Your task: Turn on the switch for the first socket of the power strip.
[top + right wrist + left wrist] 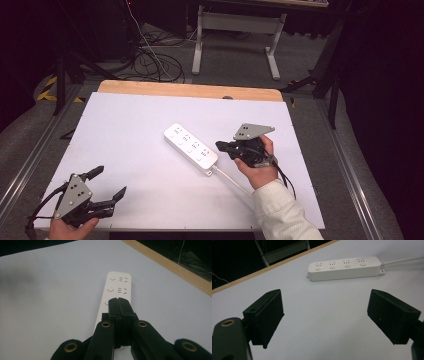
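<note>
White plastic power strip point(191, 148) lies aslant mid-table on the white tabletop point(125, 150), its cord running toward the person's right. The right gripper point(220, 145) hovers at its cord end, jaws pressed together on nothing, seemingly aimed at a socket switch. Pushing with closed tips could skid the light strip sideways or miss the small button. The left gripper point(110, 182) waits well apart at the near edge, jaws wide and empty, so nothing braces the strip.

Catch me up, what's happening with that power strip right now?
A person holds a gripper in each hand over a white table. The right gripper, jaws shut on nothing, is aimed at the cord end of the white power strip, over its switches. The left gripper sits open near the table's front edge, well clear.
</note>
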Motion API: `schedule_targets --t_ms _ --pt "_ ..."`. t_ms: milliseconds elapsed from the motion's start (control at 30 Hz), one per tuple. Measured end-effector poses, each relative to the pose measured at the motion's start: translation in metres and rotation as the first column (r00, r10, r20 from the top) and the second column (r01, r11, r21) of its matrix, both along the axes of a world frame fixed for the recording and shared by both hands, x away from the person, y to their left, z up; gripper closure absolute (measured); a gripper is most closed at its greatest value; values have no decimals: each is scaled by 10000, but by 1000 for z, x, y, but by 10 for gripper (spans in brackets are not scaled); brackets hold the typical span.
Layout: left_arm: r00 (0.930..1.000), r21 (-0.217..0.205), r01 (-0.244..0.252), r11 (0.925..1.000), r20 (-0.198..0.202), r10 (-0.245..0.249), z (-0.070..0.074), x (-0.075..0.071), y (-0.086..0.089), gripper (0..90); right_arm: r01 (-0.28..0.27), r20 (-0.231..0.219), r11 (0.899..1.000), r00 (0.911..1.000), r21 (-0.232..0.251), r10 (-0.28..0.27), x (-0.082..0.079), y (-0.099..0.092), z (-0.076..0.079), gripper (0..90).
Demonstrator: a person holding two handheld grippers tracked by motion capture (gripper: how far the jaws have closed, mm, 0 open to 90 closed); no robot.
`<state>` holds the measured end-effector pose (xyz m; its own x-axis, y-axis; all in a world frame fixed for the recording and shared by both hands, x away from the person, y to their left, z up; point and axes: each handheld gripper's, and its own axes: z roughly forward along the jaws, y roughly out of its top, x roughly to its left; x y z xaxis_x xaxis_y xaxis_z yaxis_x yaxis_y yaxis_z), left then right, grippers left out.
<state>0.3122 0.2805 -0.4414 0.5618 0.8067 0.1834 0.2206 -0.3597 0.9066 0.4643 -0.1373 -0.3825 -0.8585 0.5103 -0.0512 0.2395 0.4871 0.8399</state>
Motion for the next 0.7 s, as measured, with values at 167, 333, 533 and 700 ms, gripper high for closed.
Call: schedule_targets --t_ms 167,333,533,700 --pt "10000 -32 20 10000 -51 -20 0 0 -1 141 3 -244 10000 9997 68 -2 8 9 -8 900" --pt "10000 -6 25 10000 -41 -25 0 1 -1 141 93 -414 9999 9991 -131 -99 17 18 -18 900" --pt "10000 -24 30 10000 -34 -30 0 1 -1 141 96 -688 9997 9976 -216 -111 26 26 -32 900" --pt "10000 -30 47 10000 -75 -47 -1 1 -1 141 -24 -762 9995 9971 -326 0 28 35 -42 900"
